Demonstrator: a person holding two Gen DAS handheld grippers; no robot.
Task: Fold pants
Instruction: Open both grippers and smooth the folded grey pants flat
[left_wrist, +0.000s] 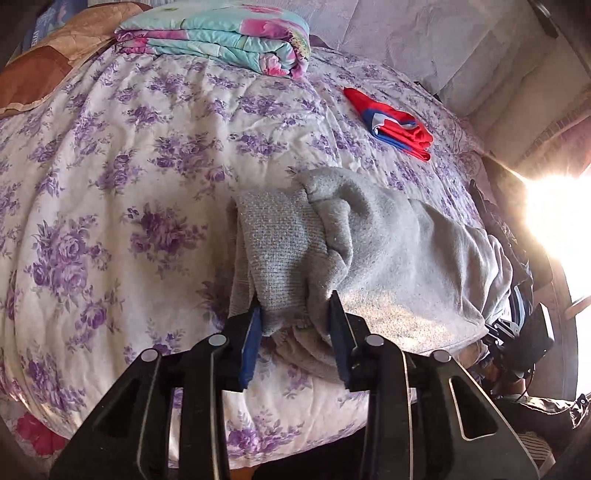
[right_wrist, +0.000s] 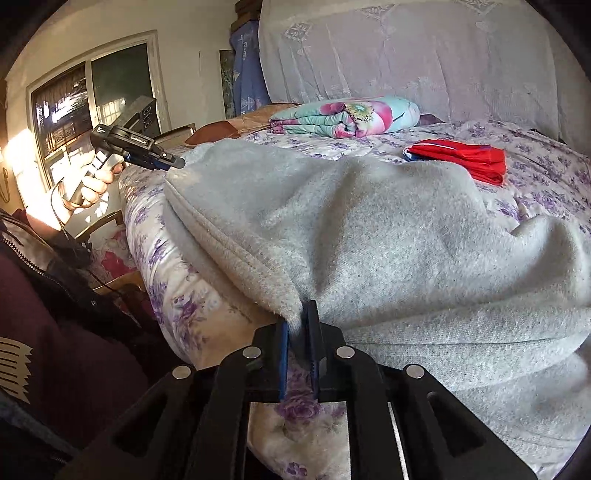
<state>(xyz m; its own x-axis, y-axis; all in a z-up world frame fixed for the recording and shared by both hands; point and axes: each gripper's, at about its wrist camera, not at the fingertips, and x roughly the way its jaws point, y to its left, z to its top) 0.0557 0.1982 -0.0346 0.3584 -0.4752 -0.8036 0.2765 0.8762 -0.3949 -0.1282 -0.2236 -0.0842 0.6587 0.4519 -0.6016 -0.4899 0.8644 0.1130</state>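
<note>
A home bedroom: floral-quilted bed (left_wrist: 129, 155), folded blanket (right_wrist: 347, 116), lace-draped headboard (right_wrist: 406, 48), window (right_wrist: 74, 103).

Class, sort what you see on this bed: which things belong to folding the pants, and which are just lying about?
Belong to the job:
- grey fleece pants
- left gripper, shut on the ribbed cuff
- right gripper, shut on the pants' edge

Just lying about:
- folded red and blue garment
- folded floral quilt
- purple-flowered bedspread, beneath everything

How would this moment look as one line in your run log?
left gripper: shut on grey pants cuff | right gripper: shut on pants edge | pants on bed, unfolded
</note>
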